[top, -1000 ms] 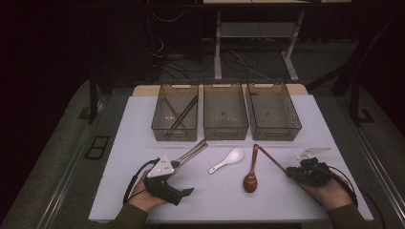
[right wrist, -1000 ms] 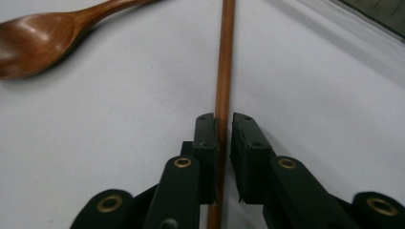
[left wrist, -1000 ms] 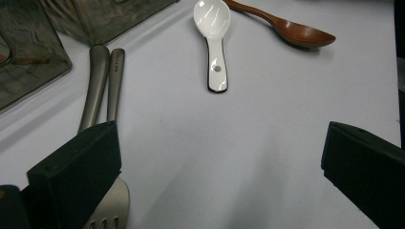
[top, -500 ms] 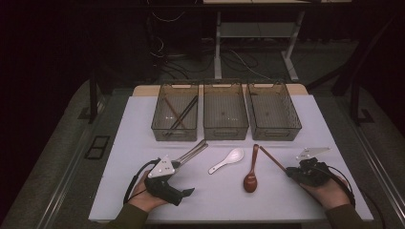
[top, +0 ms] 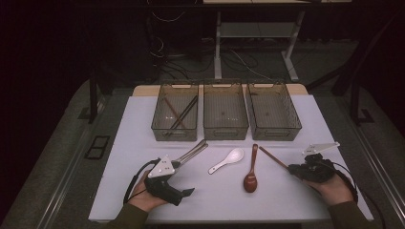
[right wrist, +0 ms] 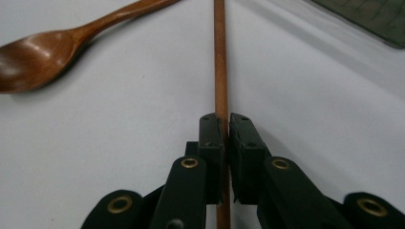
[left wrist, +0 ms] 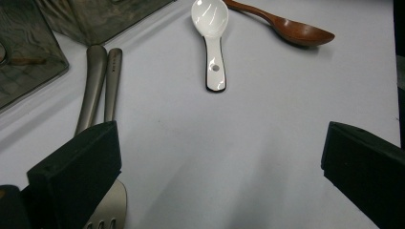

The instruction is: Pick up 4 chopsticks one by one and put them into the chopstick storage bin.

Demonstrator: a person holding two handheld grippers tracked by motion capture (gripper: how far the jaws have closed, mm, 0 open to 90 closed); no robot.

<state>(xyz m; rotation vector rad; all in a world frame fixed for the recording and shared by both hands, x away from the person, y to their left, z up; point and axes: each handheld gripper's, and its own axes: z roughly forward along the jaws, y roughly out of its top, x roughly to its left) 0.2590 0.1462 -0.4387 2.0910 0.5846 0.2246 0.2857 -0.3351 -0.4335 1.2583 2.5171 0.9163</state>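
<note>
Table: my white table [top: 119, 143] carries three mesh bins along its far edge and loose cutlery in front of me.
Bins: the left bin [top: 175, 114] already holds chopsticks, lying slantwise; the middle bin [top: 225, 112] and the right bin [top: 273, 112] look bare, as far as I can tell.
Right tongs: my right tongs [right wrist: 224, 126] are clenched on the brown chopstick [right wrist: 219, 57], pads pressed to its two sides near its near end.
Chopstick: it lies flat on the table just right of the wooden spoon [top: 251, 177], and its long axis runs straight ahead along my jaws, slanting away to the left toward the bins in the high view.
Deciding relation: the left bin sits well off to the far left of this hand, so I judge the stick must rise and cross over the spoons, its free end leading.
Left tongs: my left tongs [left wrist: 215, 157] stand released and wide, resting beside the metal fork and its neighbour [left wrist: 98, 76], nearer that bin but holding nothing.
Small spoon: the white spoon [left wrist: 209, 33] lies ahead of them, bowl pointing away.
</note>
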